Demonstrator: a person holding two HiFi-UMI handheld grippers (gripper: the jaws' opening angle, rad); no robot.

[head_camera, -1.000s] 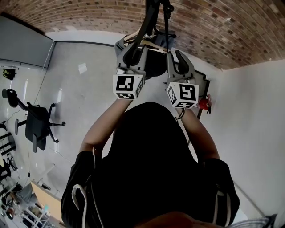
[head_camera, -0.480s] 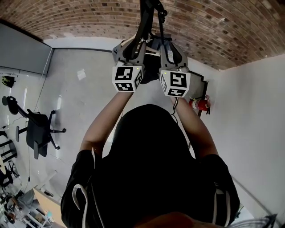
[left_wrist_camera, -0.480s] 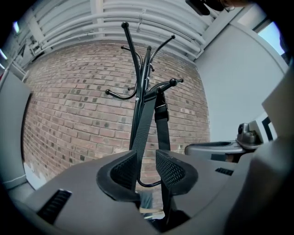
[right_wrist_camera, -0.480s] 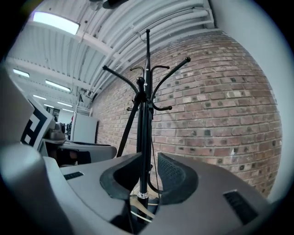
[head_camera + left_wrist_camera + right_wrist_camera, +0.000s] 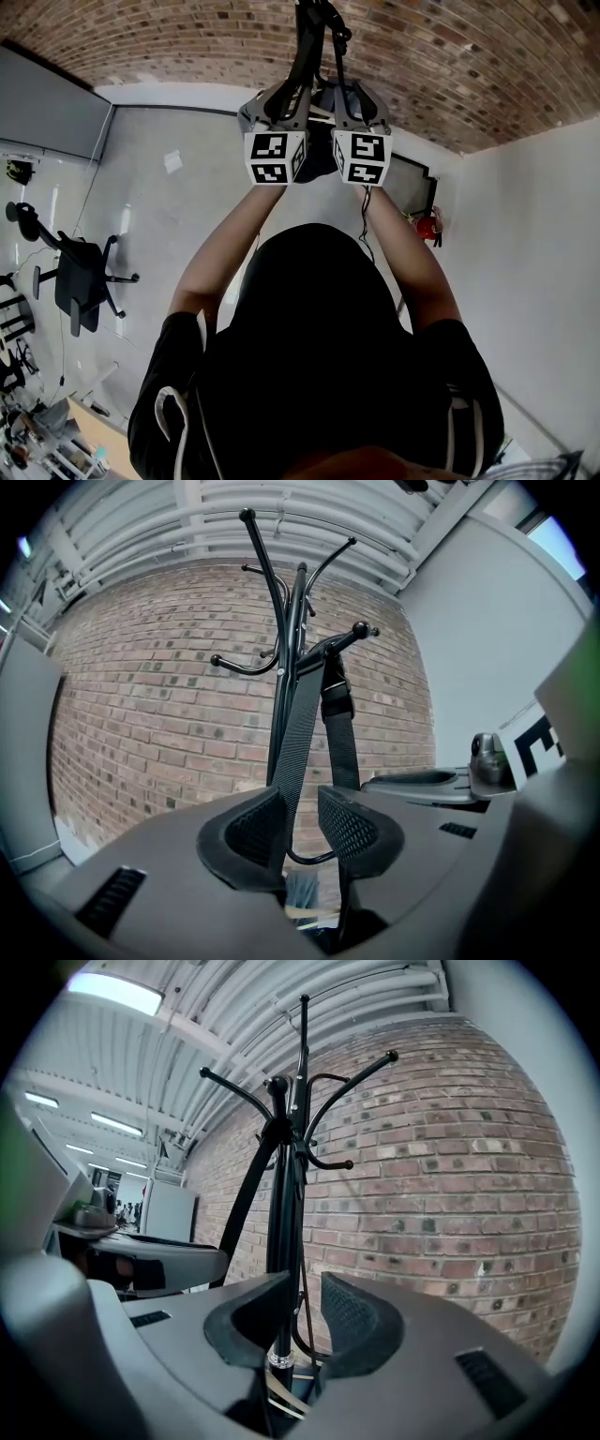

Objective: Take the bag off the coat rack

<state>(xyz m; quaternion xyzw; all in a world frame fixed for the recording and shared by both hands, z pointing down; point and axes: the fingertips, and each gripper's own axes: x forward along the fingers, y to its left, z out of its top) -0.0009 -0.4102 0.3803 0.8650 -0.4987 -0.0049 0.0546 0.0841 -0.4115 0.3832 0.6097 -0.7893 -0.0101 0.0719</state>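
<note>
Black webbing strap runs between left gripper jaws, hugging the left pad. The jaws are apart, nothing clamped. Right gripper is likewise released, jaws either side of the coat rack pole. Above, the strap loops over a hook. The bag hangs below the grippers, hidden. Best approach, imo: pinch strap firmly, lift up & over the hook knob, don't yank sideways or the rack may tip.

The coat rack is recorded as black throughout; the bag strap is noted as black woven webbing; the wall is seen in red-brown brick with pale mortar lines; the left gripper and right gripper are finished grey, with black cross-hatched pads; the marker cubes are printed white with black squares; a red extinguisher is noted.
</note>
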